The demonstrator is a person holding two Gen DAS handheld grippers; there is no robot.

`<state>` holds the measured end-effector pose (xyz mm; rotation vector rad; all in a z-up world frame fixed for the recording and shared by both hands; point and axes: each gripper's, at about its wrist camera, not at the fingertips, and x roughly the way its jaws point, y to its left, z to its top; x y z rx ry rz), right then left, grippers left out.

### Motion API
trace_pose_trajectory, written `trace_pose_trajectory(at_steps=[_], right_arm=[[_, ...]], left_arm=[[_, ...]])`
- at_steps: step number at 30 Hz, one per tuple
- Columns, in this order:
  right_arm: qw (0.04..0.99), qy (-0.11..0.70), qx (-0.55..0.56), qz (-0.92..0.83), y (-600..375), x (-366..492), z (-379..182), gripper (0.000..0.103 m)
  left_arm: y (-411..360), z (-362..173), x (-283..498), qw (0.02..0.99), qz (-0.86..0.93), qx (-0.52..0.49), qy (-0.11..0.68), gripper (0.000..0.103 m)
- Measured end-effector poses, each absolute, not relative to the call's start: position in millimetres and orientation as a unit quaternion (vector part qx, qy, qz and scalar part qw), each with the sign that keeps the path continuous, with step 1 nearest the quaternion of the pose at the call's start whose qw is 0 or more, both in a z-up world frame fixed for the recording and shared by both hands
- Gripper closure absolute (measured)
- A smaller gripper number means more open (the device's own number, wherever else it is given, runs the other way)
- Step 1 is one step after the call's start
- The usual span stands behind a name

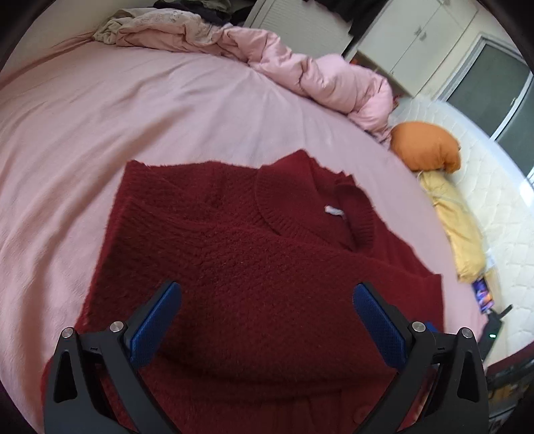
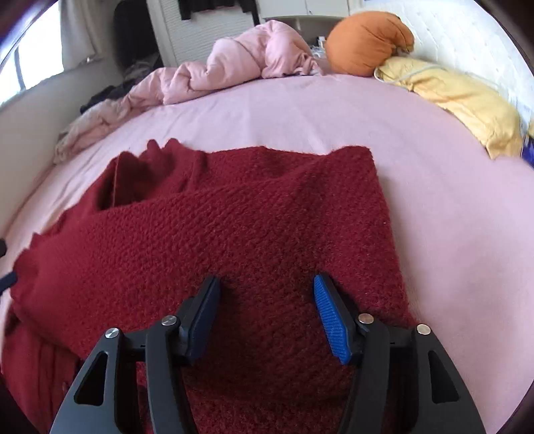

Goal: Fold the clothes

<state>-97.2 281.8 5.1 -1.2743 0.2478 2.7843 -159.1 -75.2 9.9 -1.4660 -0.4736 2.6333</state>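
Note:
A dark red knit sweater [image 1: 253,253] lies partly folded on the pink bed sheet [image 1: 116,110], its ribbed collar [image 1: 353,213] with a white label toward the right. My left gripper [image 1: 267,300] is open just above the sweater's middle, holding nothing. In the right wrist view the same sweater [image 2: 233,227] spreads across the sheet [image 2: 450,217], a sleeve folded over the body. My right gripper [image 2: 267,293] is open over the sweater's near part, its blue pads wide apart and empty.
A crumpled pink duvet [image 1: 300,63] lies along the bed's far side, with beige clothes [image 1: 160,26] beside it. An orange pillow [image 1: 427,147] and a yellow one [image 1: 460,227] sit at the bed head. White cupboards [image 1: 417,33] stand behind.

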Motion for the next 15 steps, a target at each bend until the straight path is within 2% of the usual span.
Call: trace_pose_trajectory(at_steps=[2, 4, 7, 9, 11, 13, 15], right_arm=[[0.032, 0.075, -0.416, 0.906, 280.3, -100.7, 5.5, 0.036], [0.028, 0.080, -0.413, 0.907, 281.7, -102.7, 5.7, 0.036], [0.052, 0.050, -0.411, 0.909, 267.0, -110.3, 12.2, 0.039], [0.061, 0.028, -0.367, 0.928, 258.1, -112.1, 26.8, 0.039], [0.067, 0.012, -0.369, 0.927, 256.0, -123.6, 25.2, 0.028], [0.075, -0.001, -0.376, 0.924, 255.1, -135.8, 20.5, 0.027], [0.075, 0.023, -0.408, 0.909, 266.3, -146.0, -3.5, 0.023]], left_arm=[[-55.0, -11.6, -156.1, 0.019, 0.882, -0.468, -0.051, 0.000], [-36.1, -14.1, -144.8, -0.003, 0.898, -0.440, 0.016, 0.000], [-38.0, -13.4, -143.1, -0.005, 0.898, -0.439, 0.015, 0.000], [-44.8, -13.4, -142.1, 0.002, 0.898, -0.439, -0.001, 0.000], [-42.6, -12.4, -141.8, 0.000, 0.898, -0.440, 0.005, 0.000], [-41.4, -9.2, -145.4, -0.003, 0.892, -0.452, 0.006, 0.000], [-38.3, 6.4, -154.4, -0.002, 0.889, -0.458, -0.009, 0.000]])
